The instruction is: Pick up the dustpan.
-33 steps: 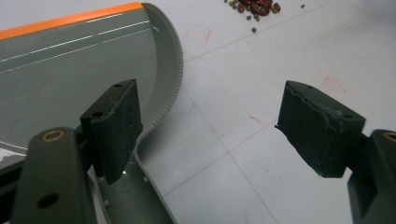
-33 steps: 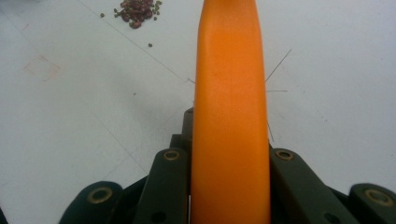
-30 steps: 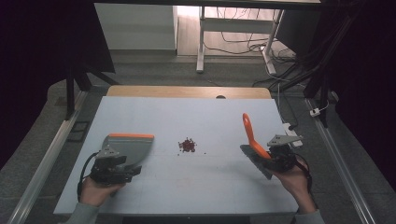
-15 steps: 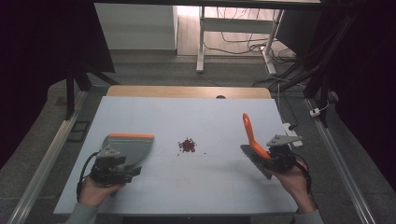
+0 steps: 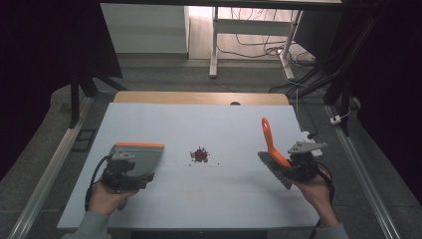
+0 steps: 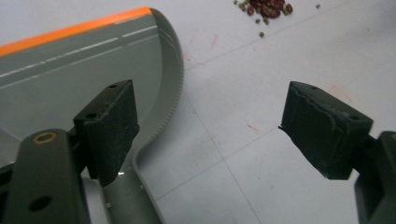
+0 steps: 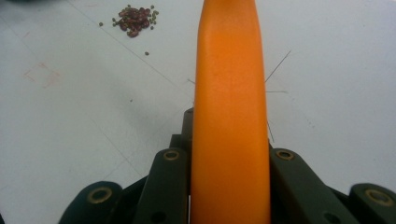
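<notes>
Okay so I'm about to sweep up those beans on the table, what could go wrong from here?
The left gripper has just been opening and its jaws stand clear of the grey dustpan, so the pan may slide when the beans are pushed against it. The right gripper is shut on the orange brush handle; a fast stroke could scatter the small loose pile, and a few beans already lie apart from it.

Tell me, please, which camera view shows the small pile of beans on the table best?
The right gripper view: the pile of beans lies whole and close, single beans distinct. The left gripper view crops it at the top edge; the high view shows a tiny dark red patch.
</notes>
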`<state>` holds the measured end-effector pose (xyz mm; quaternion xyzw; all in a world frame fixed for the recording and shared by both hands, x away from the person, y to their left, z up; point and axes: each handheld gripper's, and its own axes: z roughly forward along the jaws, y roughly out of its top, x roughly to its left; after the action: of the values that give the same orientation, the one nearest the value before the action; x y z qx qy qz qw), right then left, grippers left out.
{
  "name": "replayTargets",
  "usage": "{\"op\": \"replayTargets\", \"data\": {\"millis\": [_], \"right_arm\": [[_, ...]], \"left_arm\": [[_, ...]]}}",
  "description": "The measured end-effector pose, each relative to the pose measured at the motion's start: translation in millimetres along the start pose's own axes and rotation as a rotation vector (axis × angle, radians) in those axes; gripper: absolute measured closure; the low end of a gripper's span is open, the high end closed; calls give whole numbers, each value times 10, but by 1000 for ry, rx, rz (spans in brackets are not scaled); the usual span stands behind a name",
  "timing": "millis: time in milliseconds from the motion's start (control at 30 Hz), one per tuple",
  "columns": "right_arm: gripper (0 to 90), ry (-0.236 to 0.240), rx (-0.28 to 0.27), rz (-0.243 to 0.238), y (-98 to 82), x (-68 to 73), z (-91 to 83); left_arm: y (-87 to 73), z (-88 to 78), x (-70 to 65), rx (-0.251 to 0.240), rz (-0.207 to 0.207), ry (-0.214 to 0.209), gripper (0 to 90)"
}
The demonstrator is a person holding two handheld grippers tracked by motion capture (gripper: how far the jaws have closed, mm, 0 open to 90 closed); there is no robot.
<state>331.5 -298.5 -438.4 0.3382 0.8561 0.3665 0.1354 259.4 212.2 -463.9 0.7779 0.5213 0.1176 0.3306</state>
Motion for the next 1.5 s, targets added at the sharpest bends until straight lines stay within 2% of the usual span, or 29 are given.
{"op": "replayTargets", "data": {"millis": [67,133,267,400,433,467,600,700,733,767,800,900,1000,1100,1133,1333,1367,1400,1500], "right_arm": [[772,-1,-7,4,2,-4,-18],[771,-1,-8,9,-2,-3,-27],[772,-10,-2,4,-9,-5,-20],[772,-15,5,12,-23,-10,-14],[772,-14,7,15,-26,-10,-12],[771,-16,7,12,-27,-10,-9],[771,-17,11,7,-26,6,-2],[771,-22,14,7,-37,4,3],[771,-23,15,8,-41,2,6],[771,-23,16,10,-43,2,7],[771,-23,16,11,-44,2,10],[771,-22,19,9,-46,3,19],[771,-19,22,11,-52,-2,32],[771,-18,28,12,-62,-10,47],[771,-19,30,13,-65,-14,51],[771,-13,27,9,-70,-2,49],[771,-13,25,9,-66,1,49],[771,-13,23,9,-64,4,49],[771,-16,30,7,-66,5,59]], "left_arm": [[14,-6,-3,-4,-5,11,159],[12,-5,5,-11,-29,20,160],[-9,-13,31,16,-36,24,148],[-35,-147,86,-2,-72,63,145],[-44,-200,106,-9,-95,66,143],[-44,-200,106,-9,-95,66,141],[-79,-266,149,11,-116,60,113],[-118,-290,199,22,-139,64,96],[-149,-289,245,34,-163,77,96],[-149,-289,245,34,-163,77,96],[-183,-273,288,46,-188,102,96],[-223,-251,342,58,-217,120,94],[-292,-206,426,81,-267,120,95],[-314,-174,443,95,-284,117,91],[-316,-131,443,113,-301,101,75],[-329,-41,428,152,-303,90,59],[-344,15,442,181,-314,95,68],[-350,43,444,191,-321,94,81],[-363,105,452,197,-327,87,89]]}}
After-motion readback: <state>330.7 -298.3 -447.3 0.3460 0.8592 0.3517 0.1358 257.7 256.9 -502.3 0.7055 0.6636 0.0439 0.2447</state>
